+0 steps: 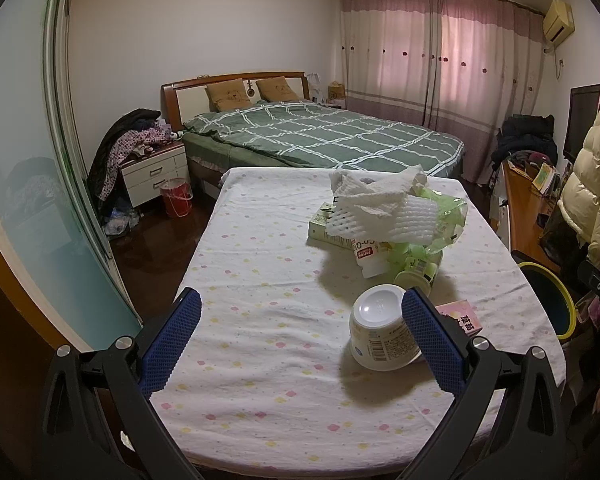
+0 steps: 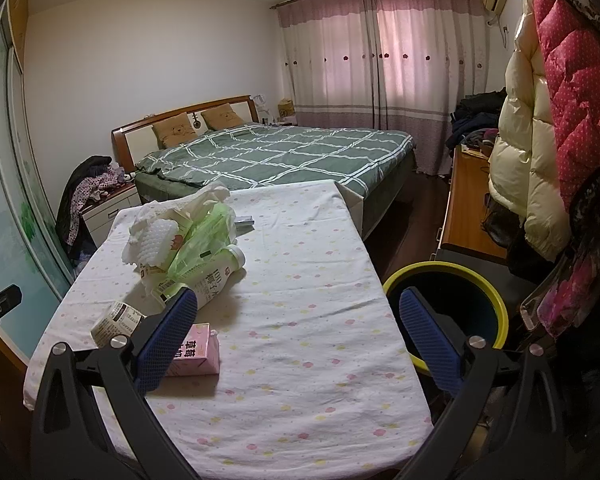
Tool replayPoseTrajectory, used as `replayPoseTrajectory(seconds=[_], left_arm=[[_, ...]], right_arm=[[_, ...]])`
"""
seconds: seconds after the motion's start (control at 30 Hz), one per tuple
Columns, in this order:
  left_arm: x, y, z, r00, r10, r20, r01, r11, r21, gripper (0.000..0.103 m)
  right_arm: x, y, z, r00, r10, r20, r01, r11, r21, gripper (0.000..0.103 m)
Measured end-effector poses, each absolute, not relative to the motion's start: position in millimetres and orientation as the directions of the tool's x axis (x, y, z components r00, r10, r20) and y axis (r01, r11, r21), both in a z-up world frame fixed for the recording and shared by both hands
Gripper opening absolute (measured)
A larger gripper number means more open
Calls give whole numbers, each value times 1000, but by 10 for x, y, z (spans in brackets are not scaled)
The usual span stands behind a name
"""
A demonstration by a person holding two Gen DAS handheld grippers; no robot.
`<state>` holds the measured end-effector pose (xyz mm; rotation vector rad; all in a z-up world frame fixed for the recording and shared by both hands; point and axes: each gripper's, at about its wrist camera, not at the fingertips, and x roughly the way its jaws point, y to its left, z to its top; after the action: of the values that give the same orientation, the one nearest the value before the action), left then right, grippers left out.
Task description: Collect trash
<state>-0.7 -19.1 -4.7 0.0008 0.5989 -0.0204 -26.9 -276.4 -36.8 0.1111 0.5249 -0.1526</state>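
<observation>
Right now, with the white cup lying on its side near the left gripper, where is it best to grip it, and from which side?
Grip the white cup across its round body, midway between base and mouth. It lies tilted, base facing away, beside the inner pad of the open left gripper. Probably come from the near table edge, shifted toward the cup, one finger on each curved side.

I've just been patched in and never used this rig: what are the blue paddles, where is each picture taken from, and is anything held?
The blue paddles are finger pads of two hand-held grippers, each carrying a camera that looks along its fingers. Both stand open and hold nothing: the left gripper and the right gripper. On the cloth-covered table lie a small white printed yogurt cup on its side, a pink drink carton, and a pile of tissue, foam netting and green plastic. A yellow-rimmed dark bin waits beside the table.
</observation>
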Motion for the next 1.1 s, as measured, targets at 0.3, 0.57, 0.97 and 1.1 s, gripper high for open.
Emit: replayPoseTrajectory(seconds=[0.3,0.57,0.97,1.1], left_arm=[[44,-189,-91,821,-19,-570,22,1000,-2,99],[160,-54,-156,817,-21,-576,10,1000,-24,99],[401,79,-239,811,-5,-585,-13,1000,-25,99],[505,75,-284,805,-12,-594,-3,1000,-25,99]], right_arm=[[-202,-2733,-420,851,-111,-513,173,982,74,97],[140,-2543,-512,853,-61,-518,116,990,76,97],[1133,-2347,-650,846,-4,-534,76,991,112,97],[1464,-2296,-739,830,-1,-558,81,990,119,96]])
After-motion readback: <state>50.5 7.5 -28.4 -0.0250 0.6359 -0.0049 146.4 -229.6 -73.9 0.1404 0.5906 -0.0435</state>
